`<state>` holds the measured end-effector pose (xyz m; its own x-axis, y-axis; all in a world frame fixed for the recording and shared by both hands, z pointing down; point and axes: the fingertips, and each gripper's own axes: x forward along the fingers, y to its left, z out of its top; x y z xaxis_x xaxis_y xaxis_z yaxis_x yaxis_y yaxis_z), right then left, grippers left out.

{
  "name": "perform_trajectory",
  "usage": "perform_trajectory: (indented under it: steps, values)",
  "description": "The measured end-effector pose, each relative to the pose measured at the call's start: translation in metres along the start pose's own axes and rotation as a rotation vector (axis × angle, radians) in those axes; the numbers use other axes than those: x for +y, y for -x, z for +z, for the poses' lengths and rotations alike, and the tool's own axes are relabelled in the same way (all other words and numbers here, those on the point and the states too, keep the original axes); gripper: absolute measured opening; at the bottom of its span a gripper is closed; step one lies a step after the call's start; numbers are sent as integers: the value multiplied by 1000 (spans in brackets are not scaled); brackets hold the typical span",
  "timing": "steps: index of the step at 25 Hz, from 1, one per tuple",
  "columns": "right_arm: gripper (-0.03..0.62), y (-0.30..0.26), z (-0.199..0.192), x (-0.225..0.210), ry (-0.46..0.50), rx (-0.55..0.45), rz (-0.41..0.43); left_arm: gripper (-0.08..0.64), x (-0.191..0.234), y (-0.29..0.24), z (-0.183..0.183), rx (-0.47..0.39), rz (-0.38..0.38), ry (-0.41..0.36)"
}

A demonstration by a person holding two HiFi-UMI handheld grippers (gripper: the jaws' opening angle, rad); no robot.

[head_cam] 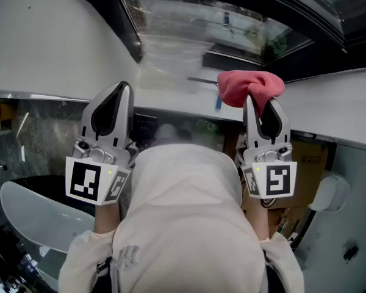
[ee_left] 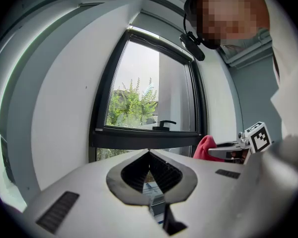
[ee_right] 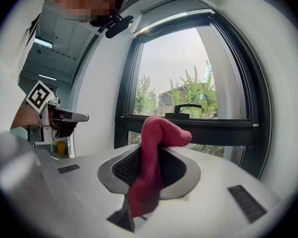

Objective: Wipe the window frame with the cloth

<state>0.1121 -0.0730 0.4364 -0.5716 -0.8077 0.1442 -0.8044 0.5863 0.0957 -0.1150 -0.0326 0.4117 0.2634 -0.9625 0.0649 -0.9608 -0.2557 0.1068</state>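
In the head view my right gripper [head_cam: 255, 96] is shut on a red cloth [head_cam: 250, 85], which bunches above its tips close to the white sill [head_cam: 335, 112]. Seen from the right gripper view, the cloth [ee_right: 150, 162] hangs down between the jaws, and the black window frame [ee_right: 213, 126] lies just ahead of it. My left gripper [head_cam: 122, 89] is held level with the right one, shut with nothing in it. From the left gripper view, the frame's lower bar [ee_left: 139, 139] crosses beyond the closed tips, and the red cloth [ee_left: 204, 148] shows at the right.
A black window handle [ee_left: 164, 124] sits on the sash. White wall [ee_left: 64, 113] flanks the window on the left. Below the sill are a cardboard box [head_cam: 310, 159], a white rounded tub [head_cam: 30, 215] and a small yellow object [head_cam: 3, 110].
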Motion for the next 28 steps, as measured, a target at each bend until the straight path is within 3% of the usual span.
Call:
perform_trajectory:
  steps: [4, 10, 15, 21, 28]
  values:
    - [95, 14, -3, 14, -25, 31, -33, 8, 5, 10, 4, -5, -28, -23]
    - [95, 45, 1, 52, -39, 57, -89, 8, -9, 39, 7, -7, -138, -21]
    - [95, 74, -9, 92, -70, 95, -89, 9, -8, 66, -18, 117, -128, -24]
    - [95, 95, -21, 111, -142, 94, -84, 8, -13, 93, -24, 135, -145, -99]
    - [95, 97, -16, 114, -129, 81, -63, 8, -14, 107, -31, 159, -111, -70]
